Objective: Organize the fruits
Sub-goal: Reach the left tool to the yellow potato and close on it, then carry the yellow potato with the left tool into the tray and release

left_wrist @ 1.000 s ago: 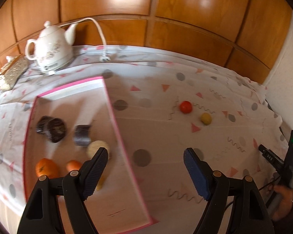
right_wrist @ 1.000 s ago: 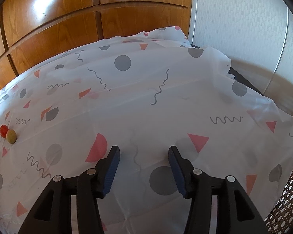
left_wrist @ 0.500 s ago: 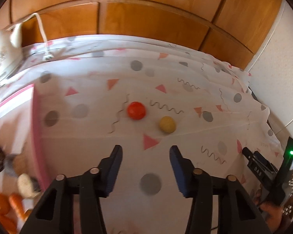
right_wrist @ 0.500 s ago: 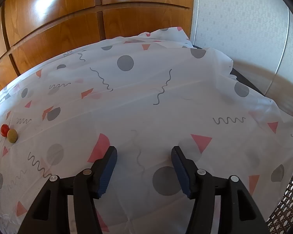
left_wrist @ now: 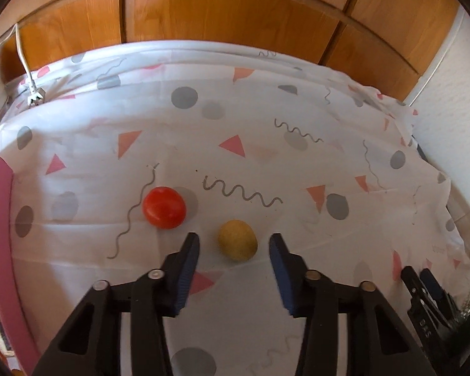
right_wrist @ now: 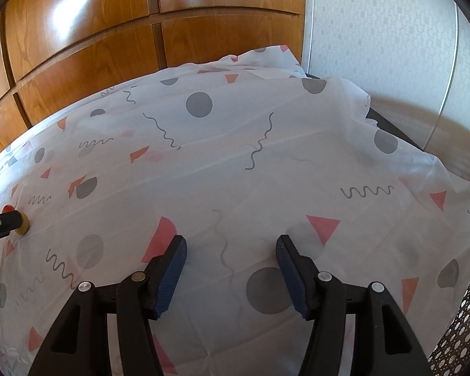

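A small yellow fruit [left_wrist: 237, 240] lies on the patterned tablecloth [left_wrist: 266, 131], and a red tomato [left_wrist: 164, 207] sits just left of it. My left gripper [left_wrist: 234, 244] hangs right over the yellow fruit, which lies between its blue pads [left_wrist: 189, 261]. The jaws are closing, with a gap still showing on both sides of the fruit. In the right wrist view my right gripper [right_wrist: 231, 249] stands open over bare cloth, nothing between its fingers. At that view's far left edge, the left gripper's tip [right_wrist: 3, 223] covers part of the yellow fruit [right_wrist: 24, 224] and the tomato [right_wrist: 7, 209].
A pink-rimmed tray [left_wrist: 3, 235] runs along the left edge. A white cord with a plug [left_wrist: 31, 89] lies at the back left by wooden panels [left_wrist: 235, 15]. The other gripper [left_wrist: 429, 300] shows at the lower right. The table's edge drops off at the right, near a woven surface [right_wrist: 467, 322].
My left gripper swung right, away from the tray of fruit, and came down over the yellow fruit while its jaws narrowed. The right gripper stayed in place and widened slightly.
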Tool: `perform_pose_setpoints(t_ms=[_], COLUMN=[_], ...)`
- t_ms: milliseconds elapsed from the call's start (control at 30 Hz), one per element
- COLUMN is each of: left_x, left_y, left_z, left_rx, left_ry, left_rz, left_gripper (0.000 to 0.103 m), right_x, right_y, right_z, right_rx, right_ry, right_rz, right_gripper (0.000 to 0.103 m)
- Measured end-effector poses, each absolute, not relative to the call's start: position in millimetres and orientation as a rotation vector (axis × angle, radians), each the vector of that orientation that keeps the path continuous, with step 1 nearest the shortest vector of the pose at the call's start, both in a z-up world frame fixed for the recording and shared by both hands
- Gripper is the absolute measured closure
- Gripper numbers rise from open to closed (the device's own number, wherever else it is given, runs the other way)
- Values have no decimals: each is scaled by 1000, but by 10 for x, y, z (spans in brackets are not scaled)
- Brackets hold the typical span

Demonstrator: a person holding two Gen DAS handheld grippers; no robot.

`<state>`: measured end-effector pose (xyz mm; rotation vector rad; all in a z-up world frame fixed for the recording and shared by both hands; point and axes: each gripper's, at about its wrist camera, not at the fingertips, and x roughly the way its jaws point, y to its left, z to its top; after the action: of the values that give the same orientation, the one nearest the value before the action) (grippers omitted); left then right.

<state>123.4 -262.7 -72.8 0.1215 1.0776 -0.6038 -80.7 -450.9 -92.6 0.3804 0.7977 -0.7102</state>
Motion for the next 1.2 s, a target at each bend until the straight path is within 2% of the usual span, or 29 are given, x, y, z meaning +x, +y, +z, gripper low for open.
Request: perform_pose_setpoints(t_ms=[167, 400, 600, 967, 1200], left_x=[1258, 1150, 957, 762, 867], left_y=[-2688, -2549, -2212, -1033, -170], left_z=[-799, -753, -464, -56, -185], left_rx=[124, 100, 90, -36, -109], left_ry=[1069, 1059, 992, 897, 915], left_rz=[-586, -589, -587, -444, -262], left_gripper=[75, 75, 75, 75, 75], right_x=[-809, -826, -796, -767, -754], right_y=[-4506, -4519, -4492, -4500, -4497], right_z=[-925, -923, -935, -939, -940], right_rx=[380, 398, 387, 371, 357], right_ry=[798, 789, 787, 799, 805], right_rz=[-710, -710, -718, -716, -719], right_gripper=[42, 42, 40, 39, 39])
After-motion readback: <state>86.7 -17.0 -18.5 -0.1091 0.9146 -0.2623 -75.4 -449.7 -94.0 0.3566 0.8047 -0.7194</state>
